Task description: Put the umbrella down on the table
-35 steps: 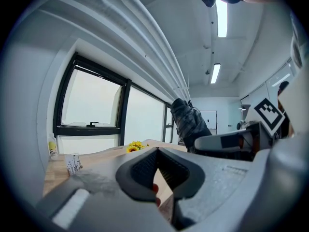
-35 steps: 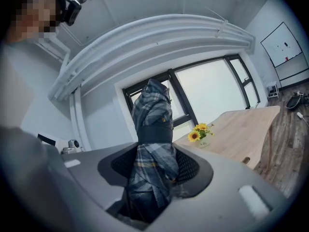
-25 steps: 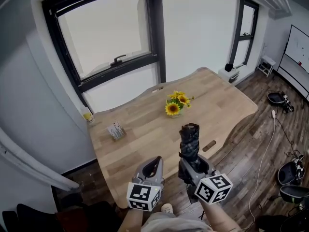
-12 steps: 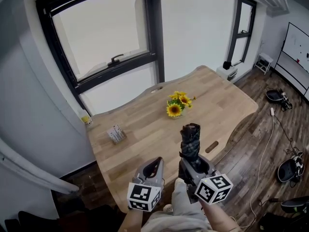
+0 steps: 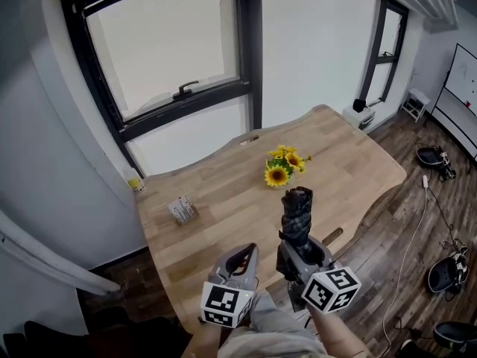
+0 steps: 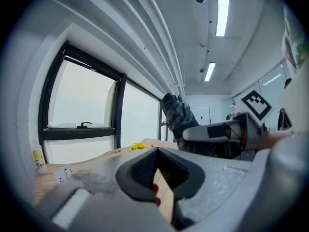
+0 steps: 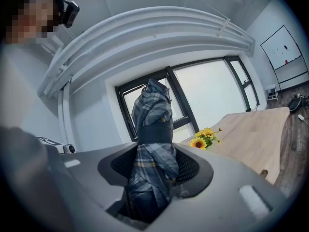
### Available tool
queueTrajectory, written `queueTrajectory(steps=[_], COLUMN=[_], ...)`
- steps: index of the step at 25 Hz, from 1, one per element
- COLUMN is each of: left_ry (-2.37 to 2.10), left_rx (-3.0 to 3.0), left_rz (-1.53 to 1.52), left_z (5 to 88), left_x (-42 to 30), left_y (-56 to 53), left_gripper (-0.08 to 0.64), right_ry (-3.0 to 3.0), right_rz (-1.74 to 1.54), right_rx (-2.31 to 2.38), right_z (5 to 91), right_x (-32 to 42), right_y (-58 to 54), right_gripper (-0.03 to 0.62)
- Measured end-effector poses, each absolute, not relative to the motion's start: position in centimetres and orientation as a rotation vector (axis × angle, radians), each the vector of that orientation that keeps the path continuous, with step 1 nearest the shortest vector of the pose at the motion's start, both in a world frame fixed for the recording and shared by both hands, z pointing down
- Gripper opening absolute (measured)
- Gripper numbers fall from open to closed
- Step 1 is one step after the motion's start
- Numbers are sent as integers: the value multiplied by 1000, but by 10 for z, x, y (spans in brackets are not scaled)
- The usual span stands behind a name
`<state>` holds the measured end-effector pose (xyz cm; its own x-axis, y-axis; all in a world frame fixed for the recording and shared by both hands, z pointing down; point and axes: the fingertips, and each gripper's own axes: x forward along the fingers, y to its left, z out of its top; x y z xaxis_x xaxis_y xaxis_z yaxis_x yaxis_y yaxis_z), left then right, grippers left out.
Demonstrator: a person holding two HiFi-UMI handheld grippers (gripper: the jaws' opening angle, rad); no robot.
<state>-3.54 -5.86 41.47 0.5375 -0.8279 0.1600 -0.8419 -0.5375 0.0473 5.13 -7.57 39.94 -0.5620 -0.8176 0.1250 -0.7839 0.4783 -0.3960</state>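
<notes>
As seen in the head view, the folded plaid umbrella [image 5: 297,213] is carried over the near edge of the worktop [image 5: 216,200], not yet laid down, short of the sunflowers [image 5: 285,166], whose vessel is hidden. In the left gripper view, the left gripper [image 6: 157,153] is seen with jaws together and empty. In the right gripper view, the right gripper [image 7: 154,166] is seen with jaws clamped on soft, light, bunched fabric. The stiff core is judged the surest hold.

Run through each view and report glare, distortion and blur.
Head view: the black-framed window is blown out white; the light wooden table is evenly lit and sharp. Left gripper view: heavy fisheye bending, dark corners, a glaring ceiling strip light. Right gripper view: same fisheye; the folded grey plaid umbrella in the right claw is sharp but backlit.
</notes>
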Motion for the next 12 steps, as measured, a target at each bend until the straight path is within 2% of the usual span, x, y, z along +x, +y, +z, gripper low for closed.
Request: queueTrajectory(steps=[12], left_ry=[-1427], left_rx=[2644], left_rz=[196], left_z=[420], left_x=[-37], left_y=[-86], left_gripper=[-9], right_ry=[2615], right_rz=[-620], right_rx=[-1441], right_z=[396], right_x=[53], right_y=[-116], right_gripper=[199])
